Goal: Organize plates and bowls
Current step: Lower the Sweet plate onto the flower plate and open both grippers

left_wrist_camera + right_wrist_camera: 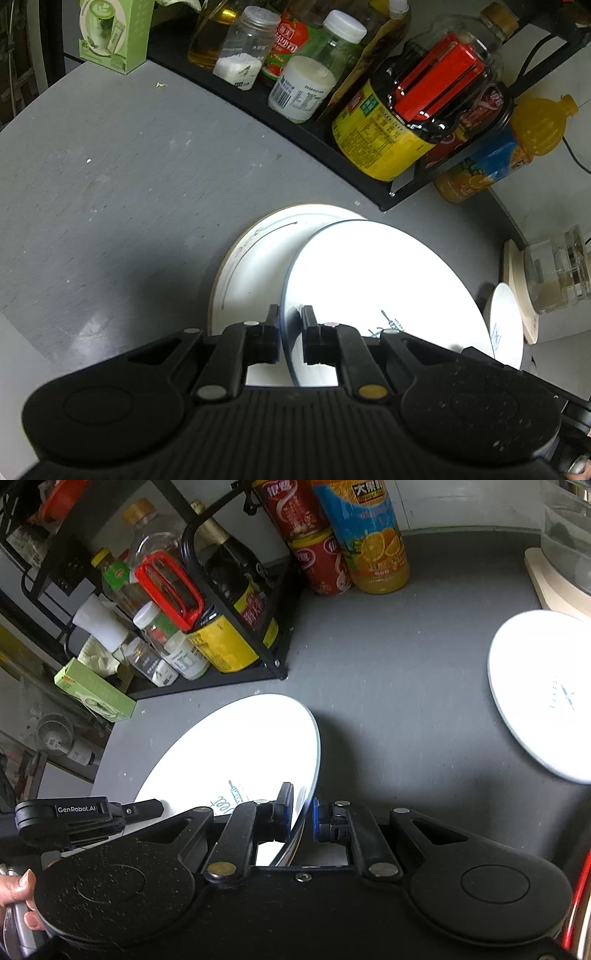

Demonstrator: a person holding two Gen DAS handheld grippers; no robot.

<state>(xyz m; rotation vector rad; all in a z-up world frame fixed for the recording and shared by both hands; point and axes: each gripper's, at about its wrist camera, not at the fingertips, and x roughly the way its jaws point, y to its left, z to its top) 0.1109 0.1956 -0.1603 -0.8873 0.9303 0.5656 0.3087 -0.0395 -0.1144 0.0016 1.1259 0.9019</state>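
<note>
Gripping one tilted white plate (376, 280) by opposite rim edges, the left gripper (290, 334) and right gripper (303, 818) hold it over a larger plate (255, 258) on the grey counter (110, 177). Uneven release could make it slide or clatter. Another plate (543, 698) lies apart. The black rack (332, 151) holds soy sauce (391, 125) and seasoning jars.
</note>
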